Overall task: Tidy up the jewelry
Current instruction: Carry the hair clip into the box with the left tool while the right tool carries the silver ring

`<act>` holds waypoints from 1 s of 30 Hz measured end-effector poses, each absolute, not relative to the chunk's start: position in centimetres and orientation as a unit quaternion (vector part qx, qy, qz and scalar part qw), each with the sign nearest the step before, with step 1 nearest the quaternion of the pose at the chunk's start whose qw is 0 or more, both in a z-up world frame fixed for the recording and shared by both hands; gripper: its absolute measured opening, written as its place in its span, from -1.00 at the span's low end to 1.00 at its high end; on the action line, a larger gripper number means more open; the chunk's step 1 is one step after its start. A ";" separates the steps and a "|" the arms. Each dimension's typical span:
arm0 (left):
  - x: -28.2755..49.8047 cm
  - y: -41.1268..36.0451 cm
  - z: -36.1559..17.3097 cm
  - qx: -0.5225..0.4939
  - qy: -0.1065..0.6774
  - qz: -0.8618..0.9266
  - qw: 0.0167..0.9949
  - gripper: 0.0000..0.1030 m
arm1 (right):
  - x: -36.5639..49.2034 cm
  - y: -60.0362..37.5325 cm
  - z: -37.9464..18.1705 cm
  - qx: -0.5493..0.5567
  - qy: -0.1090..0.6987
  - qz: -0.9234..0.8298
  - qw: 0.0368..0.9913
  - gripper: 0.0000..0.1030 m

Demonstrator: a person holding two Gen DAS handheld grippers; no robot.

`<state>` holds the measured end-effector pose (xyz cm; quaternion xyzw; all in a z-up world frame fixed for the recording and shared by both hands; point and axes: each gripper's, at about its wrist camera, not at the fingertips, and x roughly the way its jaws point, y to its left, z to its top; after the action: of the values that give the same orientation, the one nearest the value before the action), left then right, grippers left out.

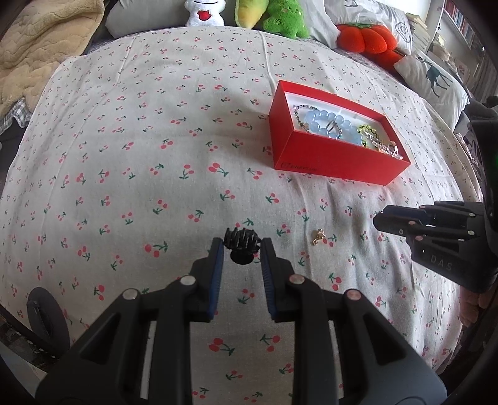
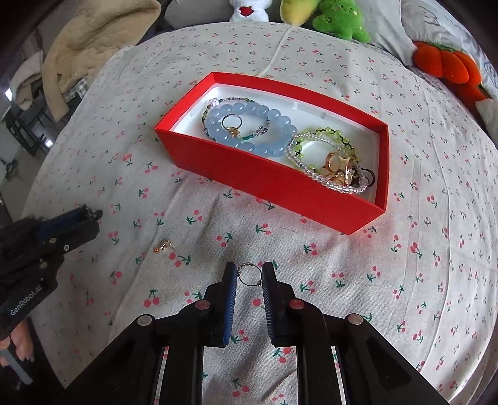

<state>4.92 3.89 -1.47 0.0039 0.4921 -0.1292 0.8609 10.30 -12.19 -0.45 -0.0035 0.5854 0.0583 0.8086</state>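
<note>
A red box (image 1: 330,159) (image 2: 267,174) on the cherry-print bed holds a blue bead bracelet (image 2: 249,124), a clear and green bead bracelet (image 2: 314,146), rings and gold pieces. My left gripper (image 1: 242,246) is shut on a black hair claw clip (image 1: 242,241), just above the sheet. My right gripper (image 2: 249,274) is shut on a small thin beaded ring (image 2: 249,274), in front of the box. A small gold charm (image 1: 318,236) (image 2: 162,246) lies on the sheet between the two grippers.
Plush toys, white (image 1: 205,12), green (image 1: 283,17) and orange (image 1: 367,39), and pillows (image 1: 435,78) line the far edge of the bed. A beige blanket (image 1: 37,46) lies at the far left. The cherry-print sheet (image 1: 140,140) covers the bed.
</note>
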 end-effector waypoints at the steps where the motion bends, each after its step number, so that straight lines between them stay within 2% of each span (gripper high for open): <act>1: 4.9 3.8 -1.4 0.003 0.491 -0.130 0.861 -0.50 | 10.3 -12.5 -0.2 0.000 0.583 0.057 0.810 -0.68; 19: 6.5 0.0 1.9 -0.017 0.451 -0.168 0.876 -0.50 | 10.1 -15.3 4.4 0.071 0.536 0.043 0.840 -0.67; 30: 8.7 -3.4 2.2 -0.027 0.435 -0.193 0.879 -0.50 | 10.8 -17.4 4.8 0.096 0.529 0.027 0.843 -0.67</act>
<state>8.73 -3.39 2.20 -0.0272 0.4345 -0.1926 0.8794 10.83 -17.43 4.77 0.0960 0.5285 0.0273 0.8430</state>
